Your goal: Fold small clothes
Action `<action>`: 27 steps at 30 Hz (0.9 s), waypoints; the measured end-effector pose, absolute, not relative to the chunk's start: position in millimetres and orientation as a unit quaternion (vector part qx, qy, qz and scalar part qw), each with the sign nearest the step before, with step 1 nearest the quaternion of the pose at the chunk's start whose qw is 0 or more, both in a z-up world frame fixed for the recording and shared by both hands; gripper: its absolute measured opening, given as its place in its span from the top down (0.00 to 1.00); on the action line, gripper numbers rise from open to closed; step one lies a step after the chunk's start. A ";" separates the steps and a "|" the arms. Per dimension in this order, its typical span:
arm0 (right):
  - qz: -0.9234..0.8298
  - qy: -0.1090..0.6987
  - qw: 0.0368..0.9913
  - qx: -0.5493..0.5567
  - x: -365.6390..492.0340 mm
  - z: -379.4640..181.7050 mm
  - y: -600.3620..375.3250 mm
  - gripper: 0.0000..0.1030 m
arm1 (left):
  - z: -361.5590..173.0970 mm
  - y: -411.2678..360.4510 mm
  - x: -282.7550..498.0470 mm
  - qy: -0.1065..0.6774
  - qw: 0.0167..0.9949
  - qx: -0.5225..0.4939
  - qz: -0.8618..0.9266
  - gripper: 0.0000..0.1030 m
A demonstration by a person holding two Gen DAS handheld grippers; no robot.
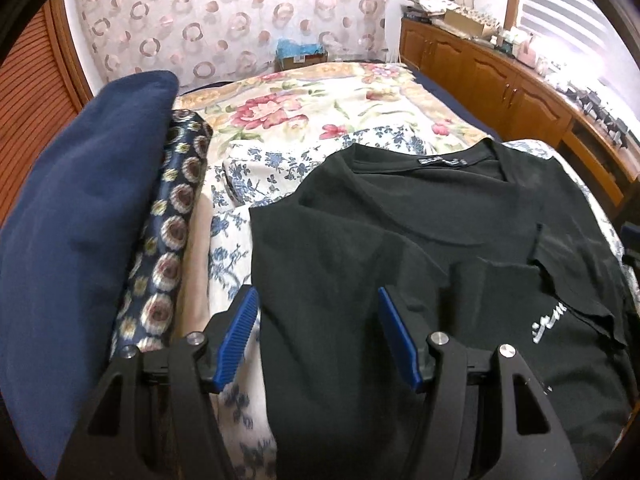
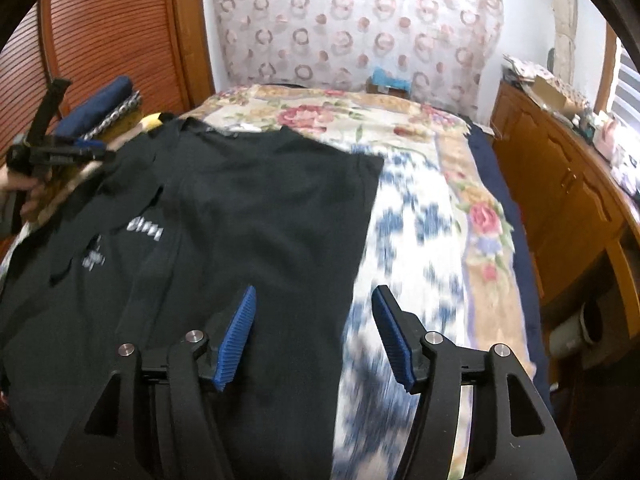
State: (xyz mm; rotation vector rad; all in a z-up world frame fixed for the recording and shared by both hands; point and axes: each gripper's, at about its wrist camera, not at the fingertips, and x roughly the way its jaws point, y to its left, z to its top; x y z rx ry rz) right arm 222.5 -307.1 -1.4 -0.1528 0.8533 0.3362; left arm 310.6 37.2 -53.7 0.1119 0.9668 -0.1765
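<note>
Black T-shirt (image 1: 400, 240) spread on the floral bedspread (image 1: 304, 108), collar away from both grippers. Left gripper (image 1: 318, 334) over its left edge, jaws apart, nothing between. Right gripper (image 2: 314, 332) over its right edge, jaws apart, empty. Beyond the bed's far end, an open cardboard box (image 1: 301, 58) holding something blue.

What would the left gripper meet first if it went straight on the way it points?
Most likely the black T-shirt lying on the bed: the open left gripper aims down at its fabric, near its left edge, though depth is unclear.
</note>
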 end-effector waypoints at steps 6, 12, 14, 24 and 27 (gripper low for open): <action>0.165 0.428 0.886 -0.067 280.1 -14.0 -305.1 0.40 | -65.1 34.9 325.0 0.463 0.879 0.093 -0.069 0.39; 0.163 0.450 0.876 -0.063 322.0 -29.5 -300.0 0.40 | -72.1 31.9 329.8 0.465 0.875 0.116 -0.061 0.39; 0.160 0.452 0.875 -0.065 327.7 -32.7 -298.4 0.39 | -71.8 33.0 331.3 0.465 0.876 0.112 -0.061 0.39; 0.166 0.442 0.878 -0.075 326.8 -34.2 -296.5 0.38 | -71.2 45.0 336.9 0.479 0.872 0.060 -0.084 0.53; 0.184 0.444 0.873 -0.077 328.0 -32.3 -295.1 0.51 | -69.1 44.6 338.2 0.489 0.866 0.049 -0.095 0.67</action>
